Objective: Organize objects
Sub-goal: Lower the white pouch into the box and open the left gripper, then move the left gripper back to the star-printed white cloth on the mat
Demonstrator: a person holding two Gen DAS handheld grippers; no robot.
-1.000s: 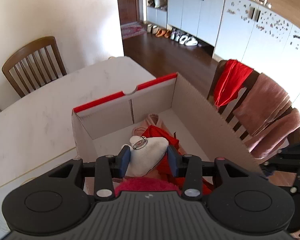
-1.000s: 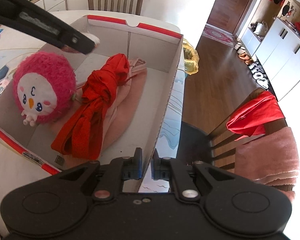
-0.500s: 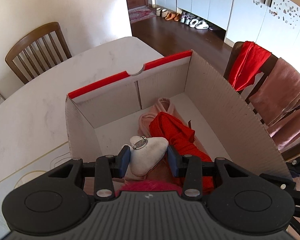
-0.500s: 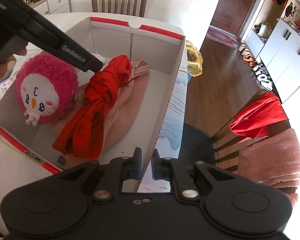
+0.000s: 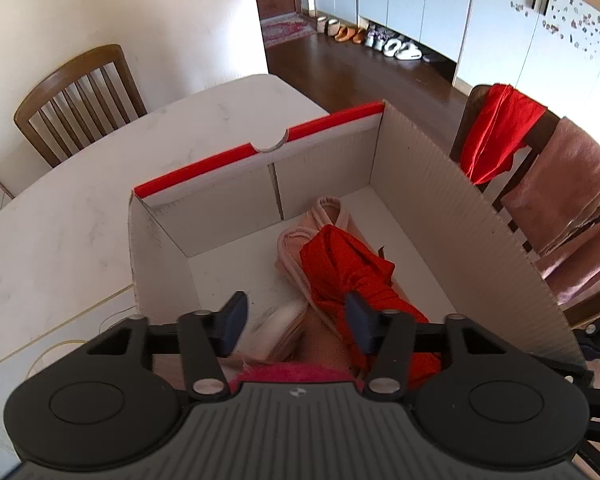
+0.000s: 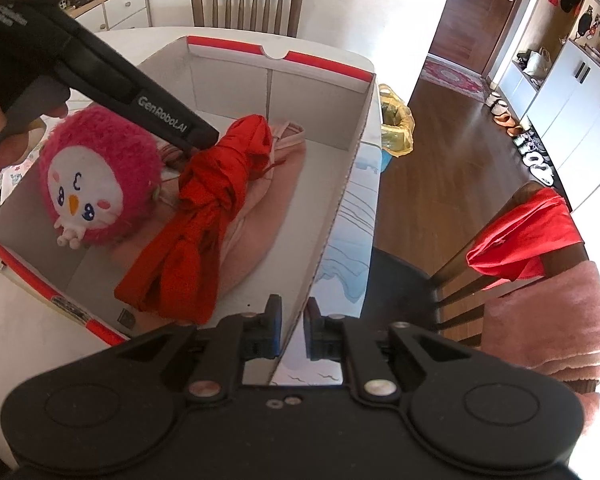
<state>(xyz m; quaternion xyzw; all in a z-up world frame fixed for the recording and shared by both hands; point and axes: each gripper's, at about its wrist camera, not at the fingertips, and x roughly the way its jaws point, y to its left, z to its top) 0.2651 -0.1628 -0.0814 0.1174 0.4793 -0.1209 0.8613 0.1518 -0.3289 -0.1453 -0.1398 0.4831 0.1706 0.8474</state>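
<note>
While the left claw (image 5: 296,316) hangs over the near end of the open white cardboard box with red-trimmed rims (image 5: 452,184), its dark blue pads are spread wide and grip nothing; just below and between them lies a small pale cream soft item (image 5: 278,330), blurred in the left wrist view, so whether it has settled on the box floor I cannot tell. It sits slightly toward the left pad, next to the fuzzy pink round plush toy with a white face (image 6: 96,176), of which the left camera shows only a fringe at its lower edge. Directly ahead of the right pad, and touching it as far as the view shows, runs the knotted red cloth bundle (image 5: 348,268), its long axis lying along the box from near to far, resting on a folded pale pink garment (image 5: 320,220) that reaches toward the far wall. The right claw (image 6: 292,328) stands nearly closed astride the box's side wall, one pad on each side of the cardboard edge, apparently steadying it; contact is hard to confirm. Judging by this layout, the left claw is the nearer one for anything inside the box, while the right is nearer the wooden chair draped with a red cloth and a pink towel (image 6: 540,280), beyond the box and off the marble-look white tabletop (image 5: 72,216).
</note>
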